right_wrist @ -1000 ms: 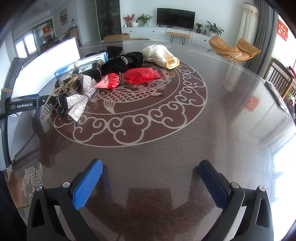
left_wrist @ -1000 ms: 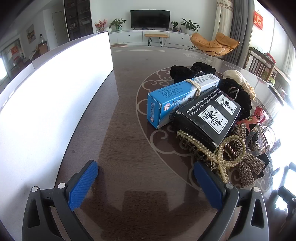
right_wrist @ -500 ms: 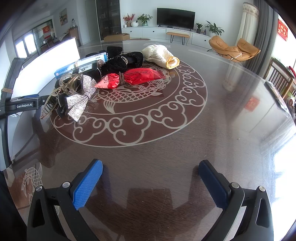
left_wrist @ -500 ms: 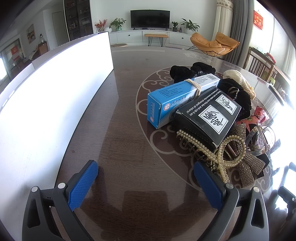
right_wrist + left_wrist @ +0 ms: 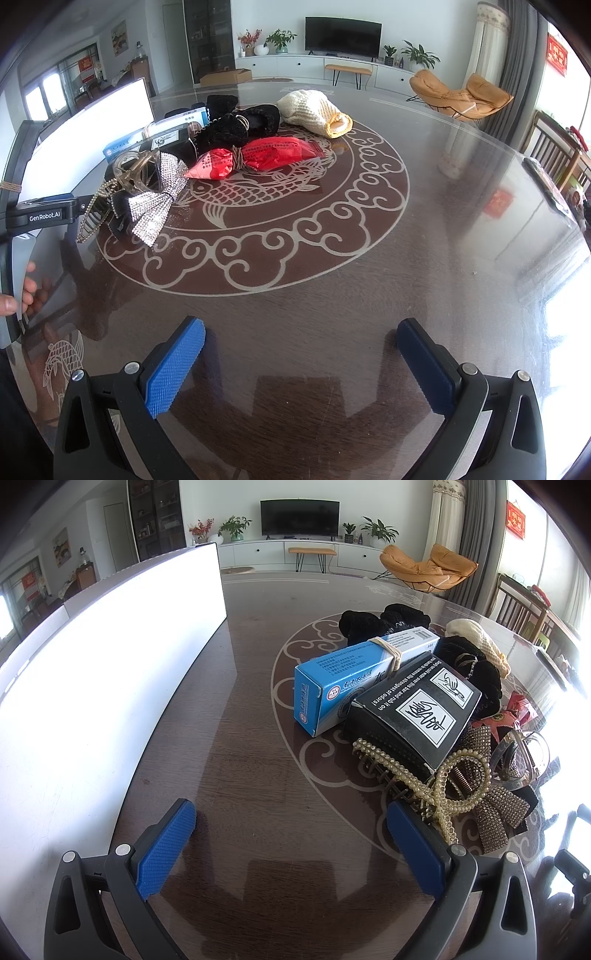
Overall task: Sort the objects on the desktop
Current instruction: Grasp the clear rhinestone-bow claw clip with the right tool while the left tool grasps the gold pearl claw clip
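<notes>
While your left gripper [image 5: 291, 843] hovers wide apart, empty, beside the pearl clip [image 5: 417, 781] under the black box [image 5: 413, 709], approach it low. Your right gripper [image 5: 301, 363], equally spread, faces bare table [image 5: 461, 229]; the pile's red packet [image 5: 258, 158] lies well ahead.

Left gripper [image 5: 291, 843]: black plastic frame showing triangular cut-outs, silver round screws sitting at the finger joints, blue textured pads [image 5: 166, 849] lining the inner finger faces. Right gripper [image 5: 301, 363]: displaying the same black frame, silver screws and blue ribbed pads [image 5: 173, 373]. In the right wrist view, the left unit's black body is bearing white "GenRobot.AI" lettering [image 5: 44, 216], with a grey handle below it.
</notes>
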`<control>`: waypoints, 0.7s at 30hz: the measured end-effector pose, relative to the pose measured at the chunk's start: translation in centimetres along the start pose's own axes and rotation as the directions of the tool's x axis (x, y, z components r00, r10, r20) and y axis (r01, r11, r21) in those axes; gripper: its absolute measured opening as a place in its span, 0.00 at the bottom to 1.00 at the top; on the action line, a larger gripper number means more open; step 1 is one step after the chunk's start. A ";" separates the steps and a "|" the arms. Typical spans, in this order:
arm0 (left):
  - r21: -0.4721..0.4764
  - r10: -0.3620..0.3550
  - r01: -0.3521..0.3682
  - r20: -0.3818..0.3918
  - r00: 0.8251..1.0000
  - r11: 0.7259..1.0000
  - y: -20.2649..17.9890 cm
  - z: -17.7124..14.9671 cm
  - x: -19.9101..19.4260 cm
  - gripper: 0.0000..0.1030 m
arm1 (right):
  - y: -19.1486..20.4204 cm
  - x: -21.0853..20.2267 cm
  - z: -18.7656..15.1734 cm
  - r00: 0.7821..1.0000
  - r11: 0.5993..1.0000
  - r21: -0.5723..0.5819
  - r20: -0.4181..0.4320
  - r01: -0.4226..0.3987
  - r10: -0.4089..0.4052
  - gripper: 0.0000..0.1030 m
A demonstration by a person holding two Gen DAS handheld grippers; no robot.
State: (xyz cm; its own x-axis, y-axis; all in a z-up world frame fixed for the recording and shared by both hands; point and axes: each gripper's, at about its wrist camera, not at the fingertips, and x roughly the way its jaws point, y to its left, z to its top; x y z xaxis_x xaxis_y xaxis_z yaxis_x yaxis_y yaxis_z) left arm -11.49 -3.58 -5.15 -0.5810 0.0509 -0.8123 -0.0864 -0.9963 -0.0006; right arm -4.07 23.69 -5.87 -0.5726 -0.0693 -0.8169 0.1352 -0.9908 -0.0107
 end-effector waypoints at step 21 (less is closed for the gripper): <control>0.045 -0.028 0.027 0.010 1.000 0.999 0.7 -5.2 -4.0 1.00 | 9.9 4.8 8.5 0.973 0.973 -0.055 0.036 -0.224 0.227 0.52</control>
State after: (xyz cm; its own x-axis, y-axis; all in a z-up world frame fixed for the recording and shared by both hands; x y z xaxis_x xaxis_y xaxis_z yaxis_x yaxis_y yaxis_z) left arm -5.08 -4.82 -4.94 -0.5866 0.0790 -0.8060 -0.1388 -0.9903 0.0039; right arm -12.35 12.53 -4.99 -0.5562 -0.2961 -0.7765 0.3042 -0.9420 0.1414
